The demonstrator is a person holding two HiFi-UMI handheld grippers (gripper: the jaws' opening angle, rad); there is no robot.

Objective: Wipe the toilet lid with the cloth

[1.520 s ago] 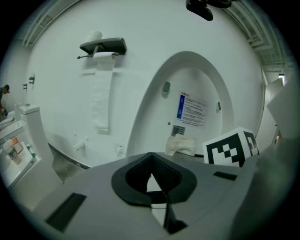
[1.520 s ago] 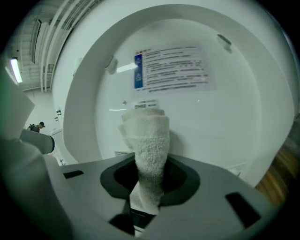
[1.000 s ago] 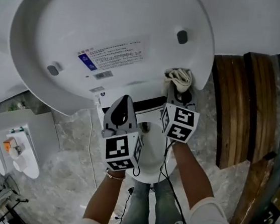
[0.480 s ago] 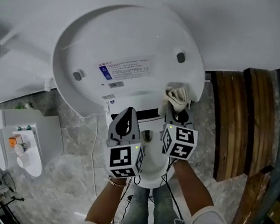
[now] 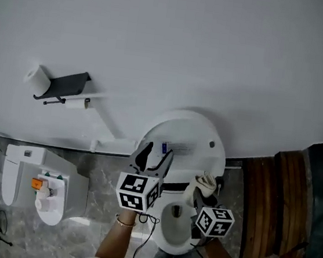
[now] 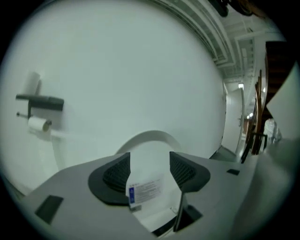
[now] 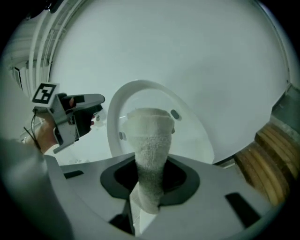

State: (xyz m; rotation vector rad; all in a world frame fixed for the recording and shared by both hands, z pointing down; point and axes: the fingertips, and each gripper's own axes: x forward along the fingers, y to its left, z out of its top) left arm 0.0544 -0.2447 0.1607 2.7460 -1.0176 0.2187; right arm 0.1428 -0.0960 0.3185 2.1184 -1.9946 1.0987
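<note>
Upright against the wall, the toilet lid (image 5: 187, 137) stands raised with its underside and printed label (image 5: 176, 149) facing the person, above the open bowl (image 5: 173, 226). The cloth (image 5: 206, 182) is bunched into a thick roll near the lid's lower right edge; whether it touches the plastic cannot be told, though it looks just short of it. The right gripper (image 5: 200, 195) is clenched on the cloth, with most of the roll standing out past the jaws. The left gripper (image 5: 156, 154) has just been spreading its jaws and is released: the lid shows beyond the gap, but nothing sits between the pads. Further out are a paper-roll holder (image 5: 62, 84) on the wall to the left and wooden boards (image 5: 269, 203) to the right. The main risk, as I judge it, is that nothing holds the lid, so a hard or glancing push with the cloth could rock it and let it drop towards the bowl. The floppy roll may also fold over or work out of the jaws, bringing bare jaw onto the plastic, and it could catch the label's edge.
</note>
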